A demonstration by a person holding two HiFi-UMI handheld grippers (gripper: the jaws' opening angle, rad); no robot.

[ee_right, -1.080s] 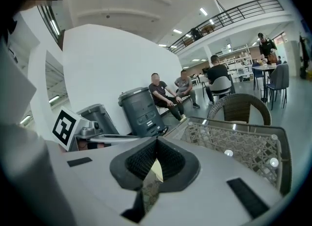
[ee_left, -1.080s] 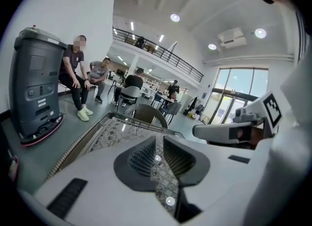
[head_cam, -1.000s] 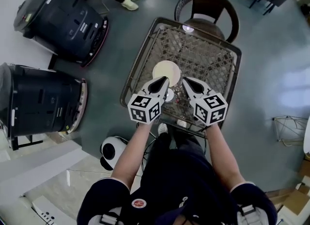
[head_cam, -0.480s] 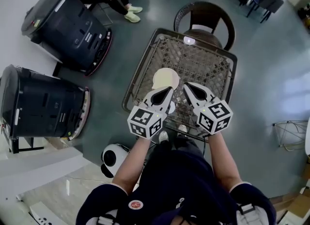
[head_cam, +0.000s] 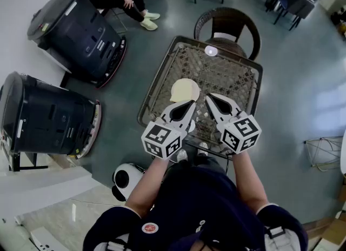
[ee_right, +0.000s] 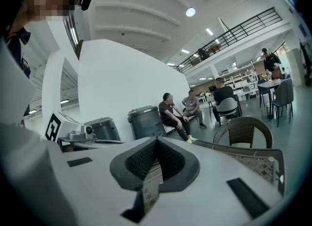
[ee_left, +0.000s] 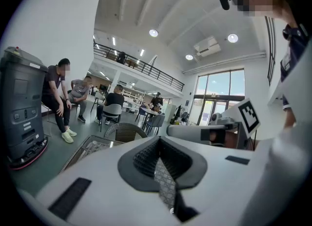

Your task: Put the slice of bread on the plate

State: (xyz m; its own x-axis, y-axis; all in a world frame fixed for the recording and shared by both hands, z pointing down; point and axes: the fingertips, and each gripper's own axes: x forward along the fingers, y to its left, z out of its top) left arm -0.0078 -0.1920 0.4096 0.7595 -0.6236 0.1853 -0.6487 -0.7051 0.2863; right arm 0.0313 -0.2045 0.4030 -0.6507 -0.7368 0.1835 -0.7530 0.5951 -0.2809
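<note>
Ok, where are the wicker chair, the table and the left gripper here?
wicker chair [head_cam: 230, 12]: head view, top of backrest.
table [head_cam: 230, 77]: head view, bare woven top.
left gripper [head_cam: 191, 104]: head view, tips of closed jaws.

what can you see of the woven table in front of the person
The table is square, with a dark rim and a pale brown woven top, like wicker. A light glint near its far edge suggests a glossy sheet over the weave. It stands level on the grey floor, a dark wicker chair at its far side. A pale round plate lies on it, left of centre.
</note>
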